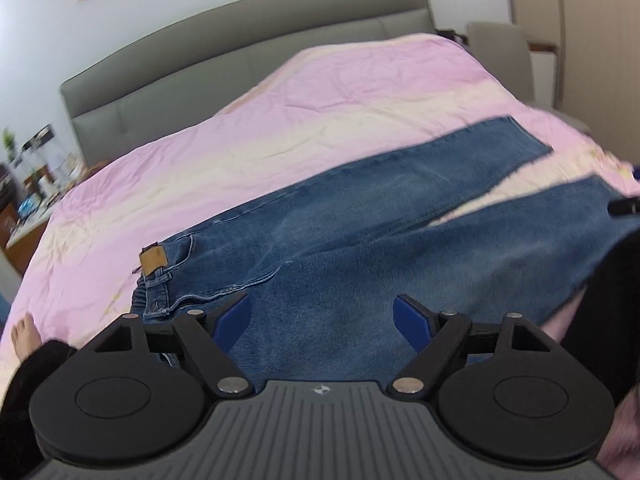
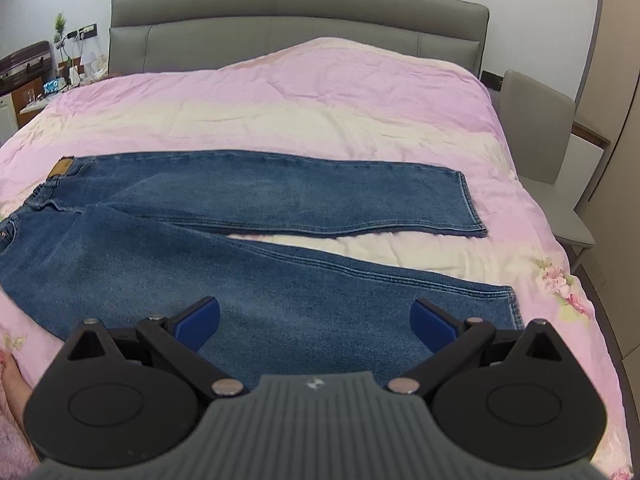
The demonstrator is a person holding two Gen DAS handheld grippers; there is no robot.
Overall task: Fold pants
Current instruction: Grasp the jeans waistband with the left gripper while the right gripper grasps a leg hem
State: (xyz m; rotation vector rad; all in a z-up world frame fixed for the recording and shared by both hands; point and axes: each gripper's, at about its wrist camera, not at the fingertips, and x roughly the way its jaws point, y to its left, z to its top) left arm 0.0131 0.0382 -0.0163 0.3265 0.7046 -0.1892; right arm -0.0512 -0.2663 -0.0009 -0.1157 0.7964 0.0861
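Note:
Blue jeans (image 2: 256,196) lie flat on a pink bed cover (image 2: 320,96), waistband to the left with a tan leather patch (image 2: 60,168), both legs spread apart toward the right. My right gripper (image 2: 316,320) hovers open over the near leg (image 2: 280,296), close to its hem end, nothing between its blue pads (image 2: 200,320). My left gripper (image 1: 320,318) hangs open above the seat and hip area of the jeans (image 1: 360,216), near the waistband and its patch (image 1: 153,260). Its blue pads (image 1: 234,316) hold nothing. The other gripper's black tip (image 1: 626,206) shows at the right edge.
A grey padded headboard (image 2: 300,16) stands behind the bed. A grey chair (image 2: 540,128) sits at the bed's right side, a cluttered side table (image 2: 36,92) at its left. A bare foot (image 1: 24,336) and dark sleeves (image 1: 608,308) are near the bed's front edge.

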